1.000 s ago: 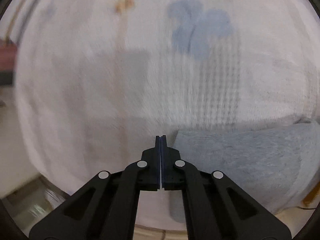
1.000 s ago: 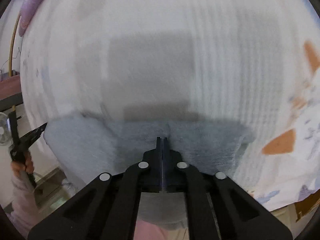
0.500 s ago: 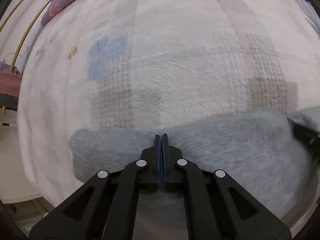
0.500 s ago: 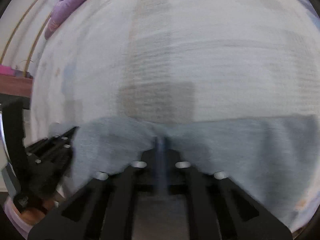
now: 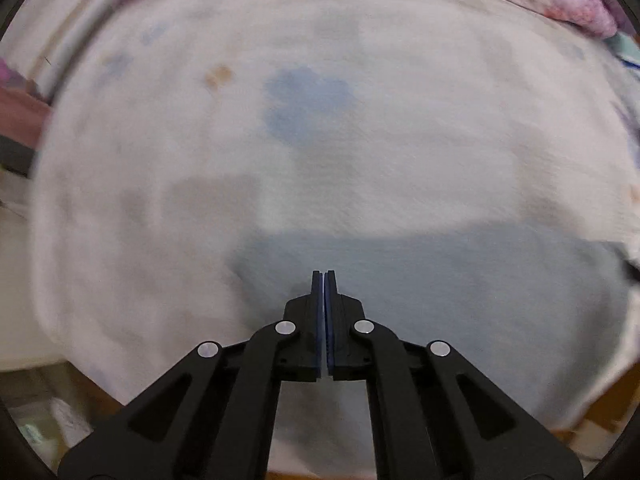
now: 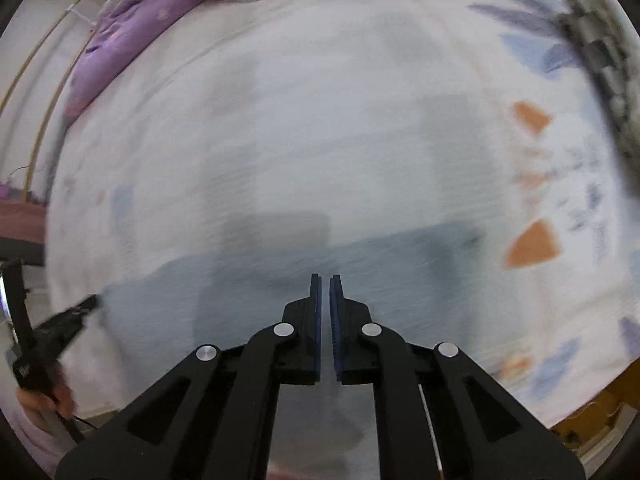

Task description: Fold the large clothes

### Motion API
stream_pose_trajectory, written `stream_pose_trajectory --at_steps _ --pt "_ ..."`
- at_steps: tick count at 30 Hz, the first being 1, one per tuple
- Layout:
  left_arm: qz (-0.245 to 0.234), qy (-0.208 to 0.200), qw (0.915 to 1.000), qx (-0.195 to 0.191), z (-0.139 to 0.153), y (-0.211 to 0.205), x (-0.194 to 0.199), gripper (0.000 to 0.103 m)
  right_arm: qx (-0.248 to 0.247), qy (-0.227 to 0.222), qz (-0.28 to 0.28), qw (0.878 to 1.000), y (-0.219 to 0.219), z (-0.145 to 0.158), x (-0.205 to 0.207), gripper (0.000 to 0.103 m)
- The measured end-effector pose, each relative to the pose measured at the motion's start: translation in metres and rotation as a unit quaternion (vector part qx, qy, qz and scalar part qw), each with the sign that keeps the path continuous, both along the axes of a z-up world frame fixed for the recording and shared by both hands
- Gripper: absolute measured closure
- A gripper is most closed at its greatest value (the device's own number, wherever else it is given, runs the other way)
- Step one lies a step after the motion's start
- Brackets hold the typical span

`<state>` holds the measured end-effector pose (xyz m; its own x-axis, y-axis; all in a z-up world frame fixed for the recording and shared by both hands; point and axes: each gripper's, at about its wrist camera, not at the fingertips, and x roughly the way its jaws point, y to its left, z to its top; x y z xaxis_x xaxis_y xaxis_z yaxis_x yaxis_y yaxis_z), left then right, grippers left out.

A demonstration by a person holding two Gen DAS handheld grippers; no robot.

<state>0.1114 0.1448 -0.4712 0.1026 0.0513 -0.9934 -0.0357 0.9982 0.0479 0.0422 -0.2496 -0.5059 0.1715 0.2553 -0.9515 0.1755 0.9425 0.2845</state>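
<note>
Lying flat on the bed, the grey-blue garment (image 5: 460, 280) spreads as a wide band along the near edge of the white patterned bedspread (image 5: 320, 152), its far edge running roughly straight across both views; motion blur hides its folds and seams. In the right wrist view the same garment (image 6: 400, 268) reaches from near the left side of the bed to just short of an orange patch printed on the bedspread (image 6: 320, 120).

The left gripper (image 5: 323, 276) hovers over the garment near its left end with its fingers pressed almost together, only a thin slit between the blue pads, and no cloth visible between them. The right gripper (image 6: 325, 280) sits above the garment's middle, its fingers slightly parted with a narrow gap and nothing caught in it.

A purple quilt (image 6: 128, 40) is bunched at the bed's far left corner, and a dark speckled cloth (image 6: 600, 64) lies along the far right edge.
</note>
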Motion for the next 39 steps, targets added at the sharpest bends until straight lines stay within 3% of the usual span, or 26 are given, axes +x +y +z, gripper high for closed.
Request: stream_pose_trajectory --at_steps 2,5,7,8,10,12,13,15,17,19,22,23,24,27,28,30,34,36,39 --pt "-0.012 0.006 0.9996 0.025 -0.021 0.001 -0.006 0.101 -0.008 0.035 0.011 0.999 0.024 -0.031 -0.017 0.097" --pt "-0.046 0.023 0.996 0.074 -0.043 -0.02 -0.055 0.101 -0.053 0.003 0.033 0.998 0.037 -0.031 -0.068 0.102" --pt "-0.062 0.026 0.9945 0.08 -0.045 -0.013 -0.082 0.101 -0.021 0.026 0.013 0.999 0.028 -0.028 -0.089 0.102" --pt "-0.051 0.058 0.9945 0.07 -0.054 -0.006 -0.094 0.101 0.0 0.055 0.007 0.998 0.019 -0.031 -0.099 0.102" --pt "-0.031 0.081 0.9937 0.071 -0.057 0.006 -0.106 0.101 -0.009 0.086 0.021 0.996 0.028 -0.034 -0.117 0.103" --pt "-0.042 0.05 0.9943 0.084 -0.044 0.012 -0.106 0.1 -0.024 0.054 0.02 0.998 0.013 -0.015 -0.117 0.103" --pt "-0.036 0.017 0.9949 0.093 -0.031 0.016 -0.101 0.1 -0.038 0.017 0.009 0.999 0.003 0.0 -0.108 0.1" --pt "-0.017 -0.023 0.9972 0.07 -0.022 0.025 -0.087 0.098 -0.052 -0.028 -0.004 0.998 -0.014 0.009 -0.089 0.097" --pt "0.003 -0.015 0.997 0.076 -0.04 0.033 -0.076 0.098 -0.09 -0.011 0.009 0.996 -0.028 -0.016 -0.07 0.103" --pt "0.014 -0.007 0.9974 0.07 -0.06 0.045 -0.08 0.097 -0.051 -0.012 0.011 0.999 -0.036 -0.043 -0.074 0.103" --pt "-0.024 -0.011 0.9924 0.12 -0.056 0.045 -0.094 0.096 -0.085 0.003 -0.007 0.996 -0.038 -0.028 -0.099 0.103" --pt "-0.017 0.005 0.9915 0.129 -0.056 0.05 -0.102 0.096 -0.097 0.024 -0.028 0.995 -0.039 -0.021 -0.11 0.101" --pt "-0.004 0.011 0.9923 0.123 -0.054 0.057 -0.109 0.096 -0.077 0.033 -0.049 0.995 -0.046 -0.021 -0.129 0.097" --pt "0.018 0.033 0.9927 0.115 -0.06 0.076 -0.125 0.096 -0.079 0.087 -0.019 0.993 -0.047 -0.07 -0.162 0.103" --pt "0.019 0.036 0.9919 0.12 -0.069 0.079 -0.13 0.096 -0.077 0.066 -0.02 0.995 -0.047 -0.069 -0.166 0.103" --pt "0.01 0.035 0.9909 0.13 -0.071 0.076 -0.138 0.096 -0.065 0.081 -0.033 0.994 -0.049 -0.069 -0.164 0.103" --pt "0.039 0.037 0.9934 0.101 -0.046 0.084 -0.134 0.091 -0.019 0.044 -0.072 0.996 -0.062 -0.028 -0.151 0.096" --pt "0.047 0.028 0.9942 0.093 -0.022 0.083 -0.134 0.074 -0.01 0.034 -0.068 0.997 -0.06 -0.01 -0.149 0.09" --pt "0.045 0.02 0.9941 0.097 0.001 0.084 -0.134 0.057 -0.009 0.011 -0.066 0.998 -0.058 0.02 -0.146 0.055"
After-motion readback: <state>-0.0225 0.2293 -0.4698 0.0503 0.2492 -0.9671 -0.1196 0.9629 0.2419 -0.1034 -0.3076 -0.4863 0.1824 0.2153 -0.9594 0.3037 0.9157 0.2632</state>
